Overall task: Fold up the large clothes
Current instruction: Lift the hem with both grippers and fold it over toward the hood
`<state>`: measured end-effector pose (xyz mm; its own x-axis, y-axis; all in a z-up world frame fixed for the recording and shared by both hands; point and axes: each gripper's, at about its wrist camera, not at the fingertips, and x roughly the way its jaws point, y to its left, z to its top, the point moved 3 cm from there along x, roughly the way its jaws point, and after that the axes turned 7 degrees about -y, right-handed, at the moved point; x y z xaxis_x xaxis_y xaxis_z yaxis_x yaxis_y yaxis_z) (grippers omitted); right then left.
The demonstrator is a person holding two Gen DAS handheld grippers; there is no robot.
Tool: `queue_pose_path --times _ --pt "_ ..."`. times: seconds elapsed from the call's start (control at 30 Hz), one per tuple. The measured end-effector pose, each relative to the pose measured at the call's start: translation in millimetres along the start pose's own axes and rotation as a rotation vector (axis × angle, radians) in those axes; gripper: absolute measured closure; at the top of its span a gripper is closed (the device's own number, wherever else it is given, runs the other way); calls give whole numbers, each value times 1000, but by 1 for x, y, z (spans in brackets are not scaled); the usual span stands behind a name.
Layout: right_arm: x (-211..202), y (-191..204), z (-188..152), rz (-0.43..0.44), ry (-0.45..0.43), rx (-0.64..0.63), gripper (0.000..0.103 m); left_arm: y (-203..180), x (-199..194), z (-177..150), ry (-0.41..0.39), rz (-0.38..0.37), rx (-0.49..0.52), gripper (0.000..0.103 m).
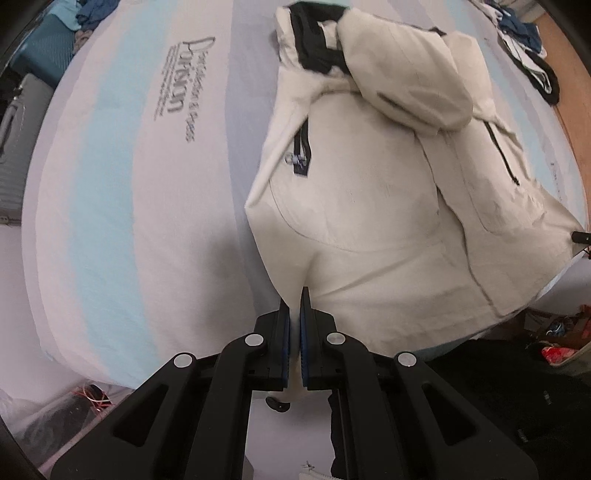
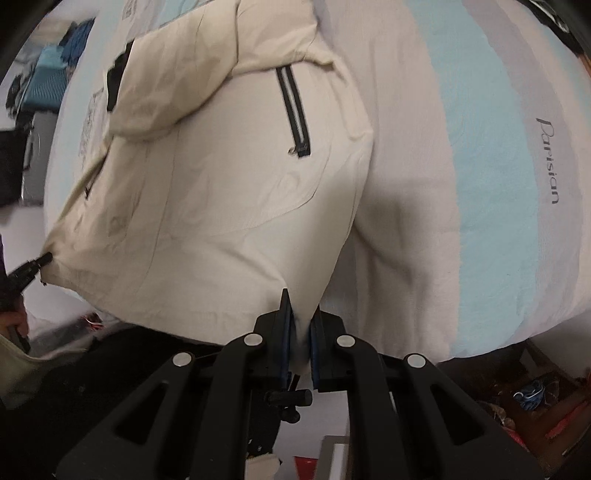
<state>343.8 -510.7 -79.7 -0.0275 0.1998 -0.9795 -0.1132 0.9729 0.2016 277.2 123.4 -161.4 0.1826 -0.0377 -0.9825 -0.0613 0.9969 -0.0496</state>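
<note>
A cream jacket (image 1: 388, 206) lies on a bed (image 1: 122, 206) whose cover runs in pale blue, white and grey stripes with printed lettering, and the fold looks to be somewhere in its middle stage. One sleeve (image 1: 406, 77) is already laid across the chest, and the dark-lined collar (image 1: 314, 40) sits at the far end, so the sides seem at least partly tucked in; the lengthwise fold of hem toward collar is judged to be the step in hand and is not yet done, since the body is still spread along the bed. The left tongs (image 1: 294, 325) are pressed together on one corner of the hem, a sliver of cream cloth showing between the blue pads, and the right tongs (image 2: 300, 325) pinch the other hem corner in the same way; the cloth rises from the bed to both grips. The left wrist view gives the whole length of the jacket: collar, folded sleeve, both dark pocket zips (image 1: 303, 147) and, at the far right edge, the tip of the other tool at the hem. The right wrist view cuts off the collar but shows a drawcord toggle (image 2: 290, 398) hanging just under the right tongs, and the bare stretch of bed beside the jacket. Heaped clothes (image 1: 524, 26) at the far corner show best in the left view.
</note>
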Motion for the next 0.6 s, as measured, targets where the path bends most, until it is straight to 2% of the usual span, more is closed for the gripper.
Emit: queue_pose_path --times 0.2,0.33,0.6 --pt "-29 2 32 47 -49 11 96 16 -18 43 -58 14 -15 100" --pt "-38 6 52 56 -88 -26 96 26 -22 72 -87 5 -42 100" --pt "-49 2 87 54 -163 -45 96 21 -30 115 -140 28 8 100"
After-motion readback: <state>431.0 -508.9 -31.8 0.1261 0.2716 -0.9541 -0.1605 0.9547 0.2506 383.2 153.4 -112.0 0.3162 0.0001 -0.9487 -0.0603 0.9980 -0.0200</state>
